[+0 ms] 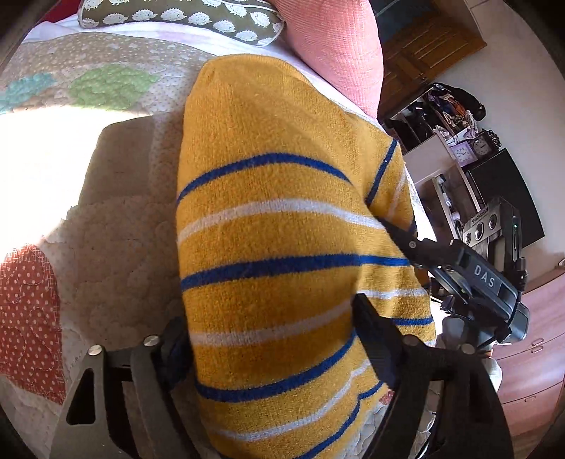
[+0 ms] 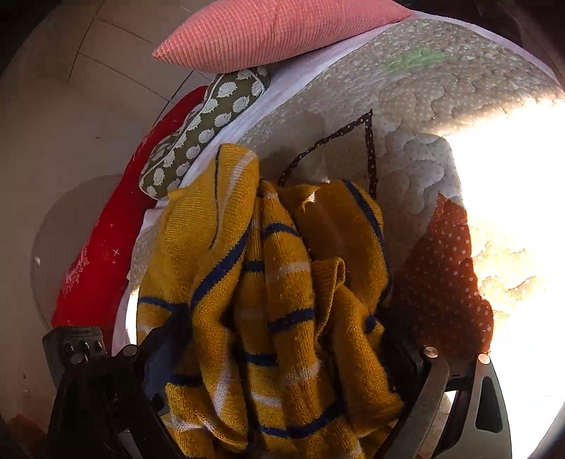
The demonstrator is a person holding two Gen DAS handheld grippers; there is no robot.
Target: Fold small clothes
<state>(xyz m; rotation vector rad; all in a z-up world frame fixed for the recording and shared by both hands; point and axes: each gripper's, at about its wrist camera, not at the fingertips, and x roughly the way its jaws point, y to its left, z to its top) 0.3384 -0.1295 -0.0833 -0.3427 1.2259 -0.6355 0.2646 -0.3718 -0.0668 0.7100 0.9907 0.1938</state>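
Striped yellow sweater [image 1: 282, 247] — bunched between both grippers' jaws, over the quilt [image 1: 116, 226].

Fuzzy knitted wool-like sweater [image 1: 282, 247], quilted cotton-looking bedspread [image 1: 116, 226], ribbed pink cloth pillow [image 2: 268, 31], matt black plastic fingers [image 1: 374, 335].

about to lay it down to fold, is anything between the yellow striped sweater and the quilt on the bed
Nothing visible does. The yellow striped sweater hangs bunched between the jaws of both grippers, and the quilt beside it is bare. The pink pillow and hedgehog-print cushion lie further back at the head of the bed.
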